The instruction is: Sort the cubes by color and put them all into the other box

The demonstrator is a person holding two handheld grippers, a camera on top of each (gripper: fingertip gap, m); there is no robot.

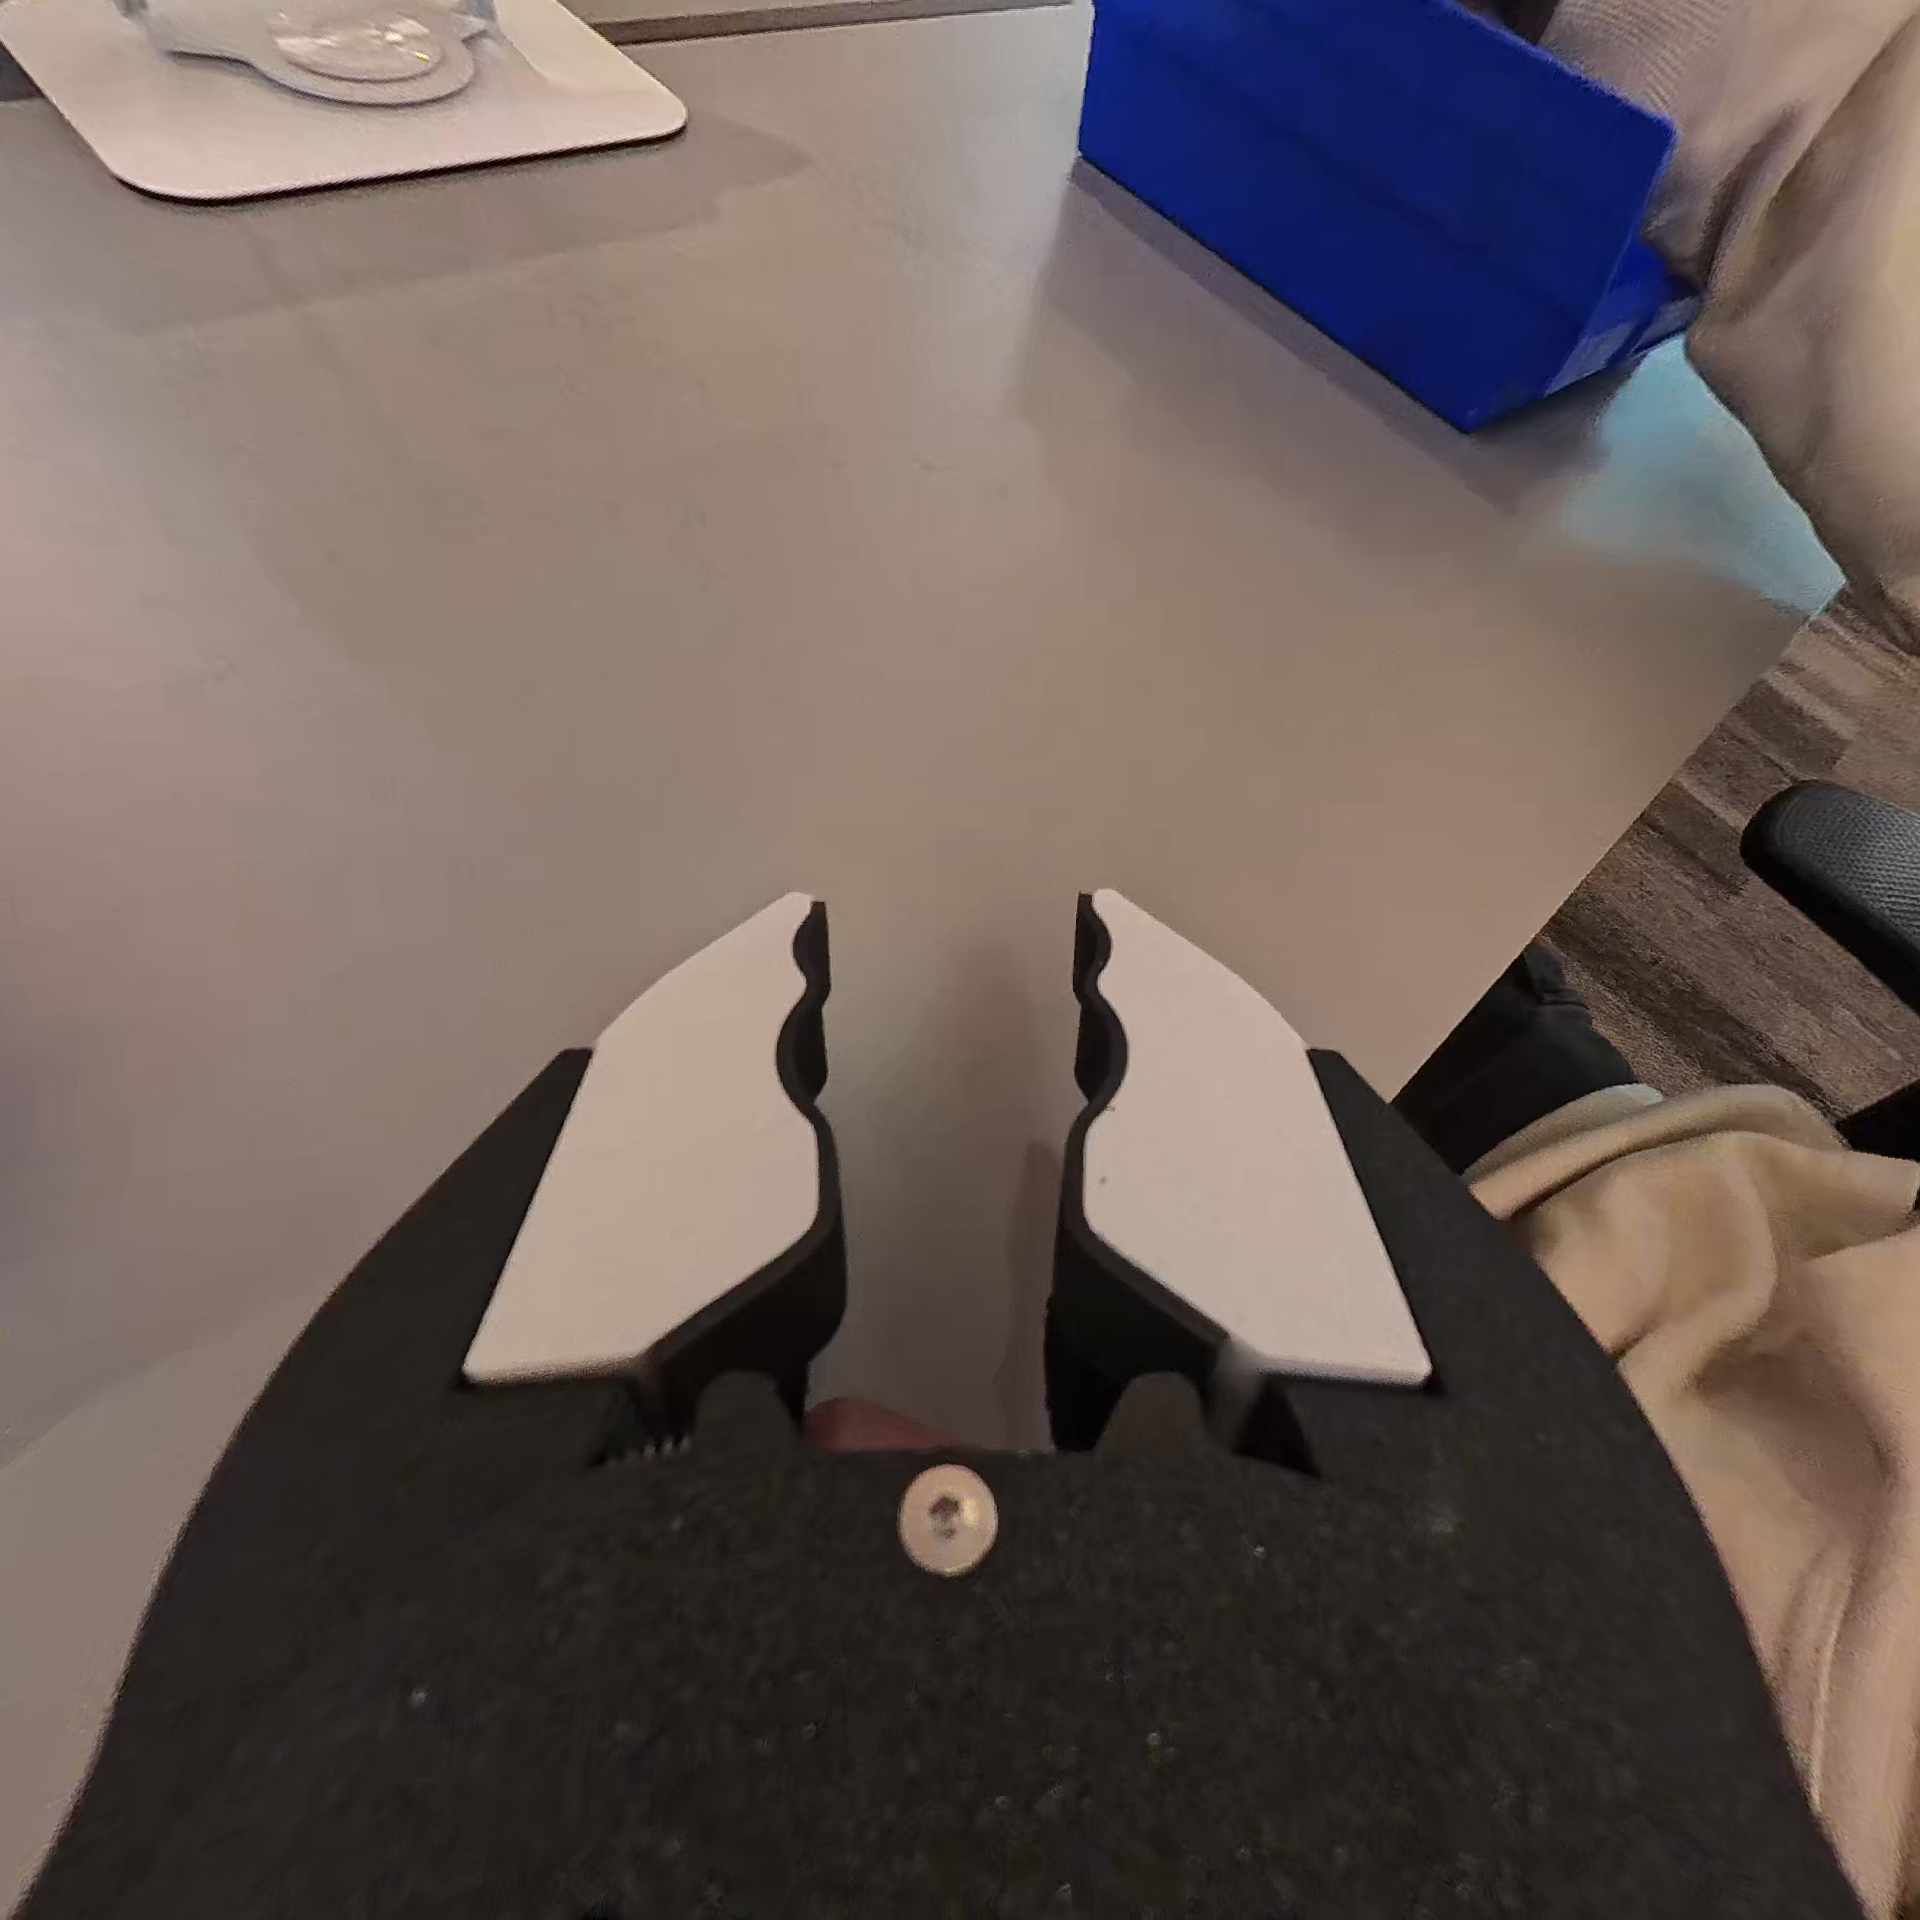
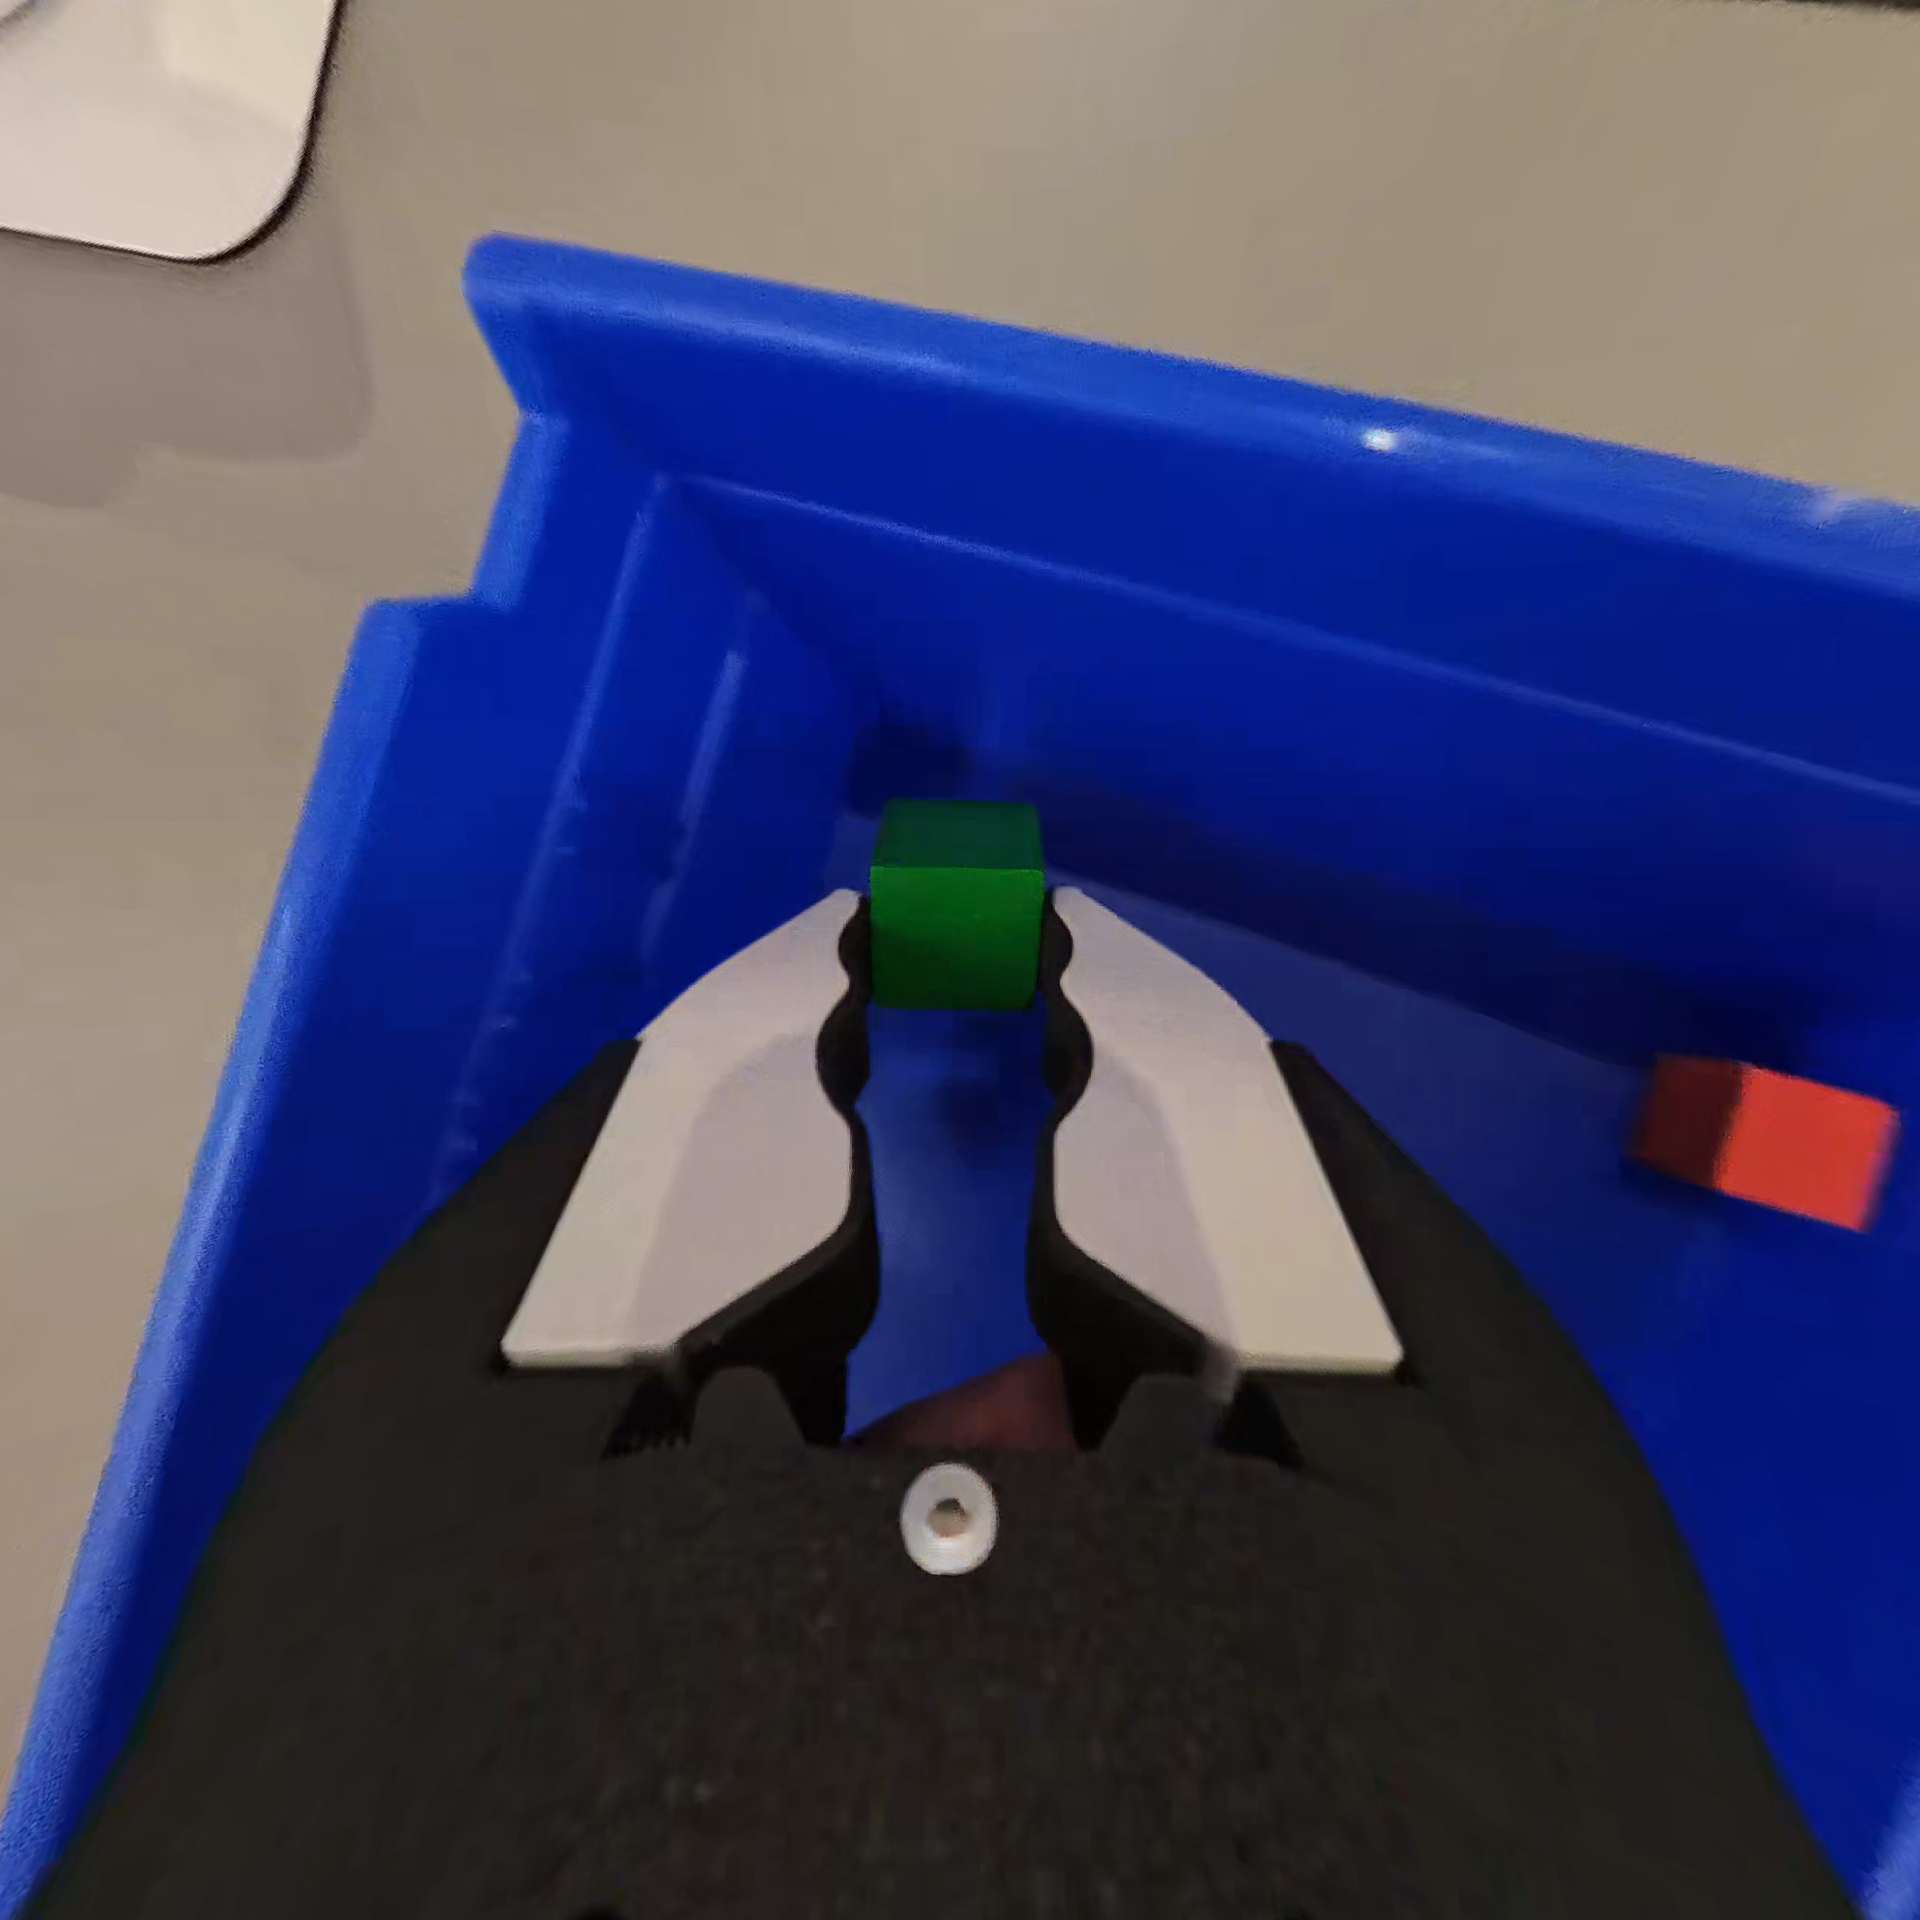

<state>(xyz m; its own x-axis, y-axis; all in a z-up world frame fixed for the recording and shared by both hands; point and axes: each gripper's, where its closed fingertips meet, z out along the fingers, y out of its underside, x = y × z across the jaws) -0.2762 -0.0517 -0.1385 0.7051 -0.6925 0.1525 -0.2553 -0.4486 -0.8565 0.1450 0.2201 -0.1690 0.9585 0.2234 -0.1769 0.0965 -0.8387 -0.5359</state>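
Right gripper (image 2: 954, 940) jaws clamp small green rigid cube (image 2: 956, 914) by side faces; we reckon it's light, slick. Left gripper (image 1: 952, 935) jaws apart, empty.

Office, grey desk (image 1: 727, 520), mesh chair (image 1: 1839, 862), carpet (image 1: 1714, 831)

Grey table (image 1: 727, 582) bearing a mat and a blue box

The smooth, matte tabletop fills most of the left wrist view; a pale mat (image 1: 499, 114) with rounded corners lies on it at the upper left of the frame, clear glassware (image 1: 312, 42) standing on the mat; a blue box (image 1: 1371, 197) sits on it at the upper right, near the table's edge; in the right wrist view the same box (image 2: 1247, 499) fills the middle, the mat's corner at the upper left.
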